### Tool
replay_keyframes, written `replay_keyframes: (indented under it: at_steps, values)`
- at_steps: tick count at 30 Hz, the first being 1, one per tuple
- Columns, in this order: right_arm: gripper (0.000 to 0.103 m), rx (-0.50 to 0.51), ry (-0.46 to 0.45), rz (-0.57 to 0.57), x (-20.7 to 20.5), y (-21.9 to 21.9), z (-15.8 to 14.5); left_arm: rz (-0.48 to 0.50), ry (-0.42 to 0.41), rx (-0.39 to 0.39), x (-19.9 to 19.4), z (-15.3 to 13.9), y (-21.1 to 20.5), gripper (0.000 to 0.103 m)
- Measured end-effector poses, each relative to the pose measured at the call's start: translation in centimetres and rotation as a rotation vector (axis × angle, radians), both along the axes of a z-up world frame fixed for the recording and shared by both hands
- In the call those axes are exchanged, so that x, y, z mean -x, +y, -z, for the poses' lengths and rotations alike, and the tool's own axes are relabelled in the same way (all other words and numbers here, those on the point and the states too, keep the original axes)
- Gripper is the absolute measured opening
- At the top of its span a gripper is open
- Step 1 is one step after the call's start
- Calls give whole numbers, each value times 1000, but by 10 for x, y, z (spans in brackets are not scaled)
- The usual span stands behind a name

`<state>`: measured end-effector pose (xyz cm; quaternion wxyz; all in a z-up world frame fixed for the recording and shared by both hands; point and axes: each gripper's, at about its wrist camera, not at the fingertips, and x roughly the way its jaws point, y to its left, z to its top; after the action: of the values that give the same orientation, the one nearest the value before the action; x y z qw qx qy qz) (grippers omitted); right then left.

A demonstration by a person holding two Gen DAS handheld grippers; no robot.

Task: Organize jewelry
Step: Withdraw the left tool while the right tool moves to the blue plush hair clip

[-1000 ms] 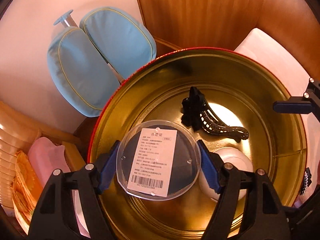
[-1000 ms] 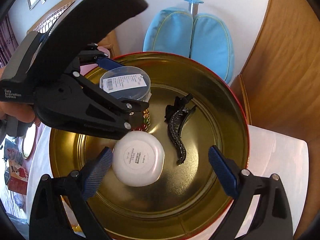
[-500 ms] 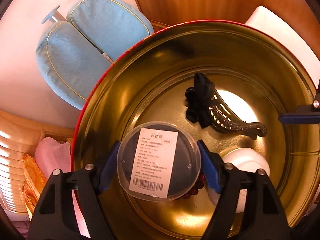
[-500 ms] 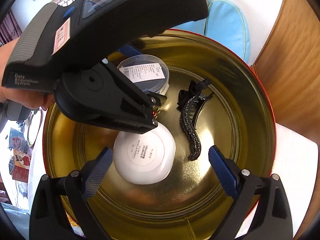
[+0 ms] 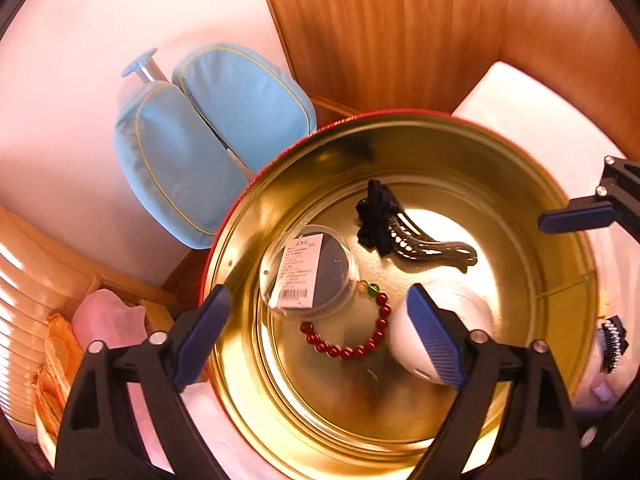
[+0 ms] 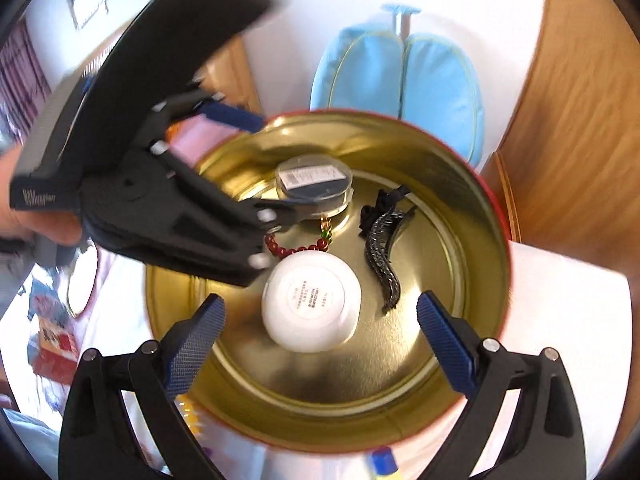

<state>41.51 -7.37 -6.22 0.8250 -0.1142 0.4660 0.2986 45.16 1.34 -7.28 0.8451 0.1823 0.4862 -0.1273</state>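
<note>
A round gold tin (image 5: 568, 320) (image 6: 472, 216) with a red outside holds a clear round case with a barcode label (image 5: 310, 270) (image 6: 314, 180), a red bead bracelet (image 5: 348, 346) (image 6: 298, 248), a black hair claw (image 5: 404, 232) (image 6: 382, 252) and a white round box (image 5: 460, 320) (image 6: 312, 300). My left gripper (image 5: 320, 336) is open and empty above the tin, over the bracelet; it also shows in the right wrist view (image 6: 256, 172). My right gripper (image 6: 320, 344) is open and empty above the tin's near side, over the white box.
A light blue padded cushion (image 5: 200, 136) (image 6: 400, 76) lies behind the tin by a wooden panel (image 5: 380, 32). Pink fabric (image 5: 108, 320) and orange items lie left of the tin. A small black comb-like piece (image 5: 612, 340) lies on the white surface to the right.
My left gripper opened, let go of the clear case and pulled back up. The case now rests in the tin, partly on the bracelet. The right gripper stayed open.
</note>
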Motion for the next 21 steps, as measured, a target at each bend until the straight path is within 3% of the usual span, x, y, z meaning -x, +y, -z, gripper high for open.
replay_keyframes:
  at_steps: [7,12,17,21]
  values:
    - [97,-96,14,131,41,-47,-9,13,-146,147,74,-22,9,88]
    - [97,-104,54,138,77,-66,-2,20,-160,197,131,-20,12,92]
    - [97,-75,125,147,111,-67,14,12,-74,179,182,11,11,92]
    - [97,-50,163,140,139,-63,23,-15,17,223,213,35,15,92]
